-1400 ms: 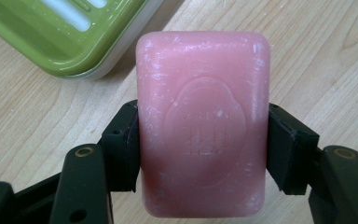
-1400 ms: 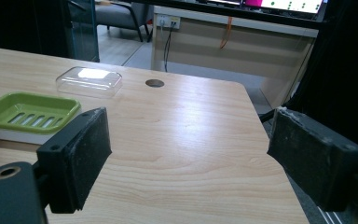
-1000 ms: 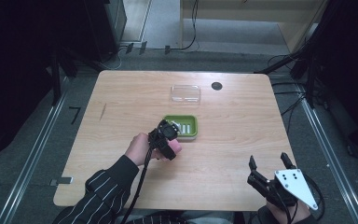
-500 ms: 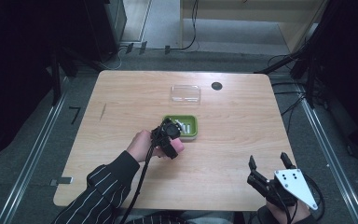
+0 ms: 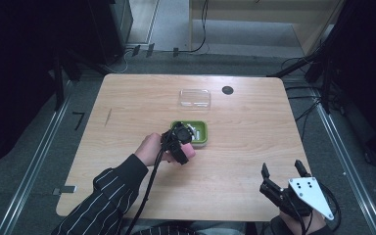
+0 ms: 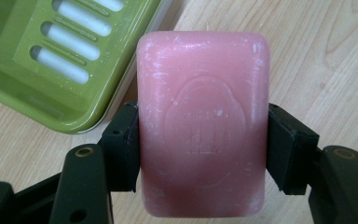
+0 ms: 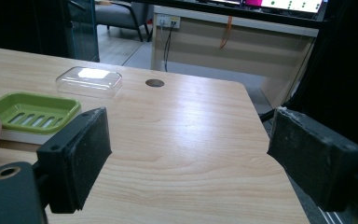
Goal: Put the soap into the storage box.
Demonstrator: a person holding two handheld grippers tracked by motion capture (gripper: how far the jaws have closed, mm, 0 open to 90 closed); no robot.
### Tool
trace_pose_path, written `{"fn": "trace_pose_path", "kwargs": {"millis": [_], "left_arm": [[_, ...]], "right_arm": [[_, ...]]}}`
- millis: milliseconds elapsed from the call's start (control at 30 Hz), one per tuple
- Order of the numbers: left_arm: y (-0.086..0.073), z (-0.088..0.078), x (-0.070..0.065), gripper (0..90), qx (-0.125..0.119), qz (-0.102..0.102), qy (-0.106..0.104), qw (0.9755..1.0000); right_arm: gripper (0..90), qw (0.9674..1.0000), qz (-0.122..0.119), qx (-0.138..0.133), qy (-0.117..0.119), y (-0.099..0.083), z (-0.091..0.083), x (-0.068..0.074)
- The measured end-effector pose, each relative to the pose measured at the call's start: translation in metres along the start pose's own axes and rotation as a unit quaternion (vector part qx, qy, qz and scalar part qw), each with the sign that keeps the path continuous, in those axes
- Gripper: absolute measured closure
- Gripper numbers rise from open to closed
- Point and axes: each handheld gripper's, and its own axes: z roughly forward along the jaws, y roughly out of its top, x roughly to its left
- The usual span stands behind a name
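Note:
A pink bar of soap (image 6: 203, 121) with an embossed stamp sits between the jaws of my left gripper (image 5: 182, 147), which is shut on its two long sides. The soap (image 5: 188, 152) hangs just at the near left edge of a green slotted soap dish (image 5: 199, 131) in the middle of the table. In the left gripper view the dish (image 6: 51, 60) lies at the upper left of the bar. My right gripper (image 5: 281, 171) rests near the table's front right edge, jaws wide apart with nothing between them (image 7: 186, 163).
A clear plastic lid (image 5: 195, 97) lies behind the dish, with a small dark round hole (image 5: 227, 90) in the tabletop to its right. A striped sleeve (image 5: 103, 200) reaches in from the front left. Bare wood (image 5: 254, 127) spreads between the dish and the right gripper.
The left hand has carried the soap a short way toward the right, closer to the dish's near edge. The right gripper has stayed put.

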Motion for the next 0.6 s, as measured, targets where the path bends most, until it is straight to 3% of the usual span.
{"fn": "trace_pose_path", "kwargs": {"millis": [600], "left_arm": [[0.0084,-0.0065,0.0027,38.5,-0.004,0.032,-0.009,0.9994]], "right_arm": [[12.7,1.0,0.0,0.002,0.0,0.0004,0.0005,0.0012]]}}
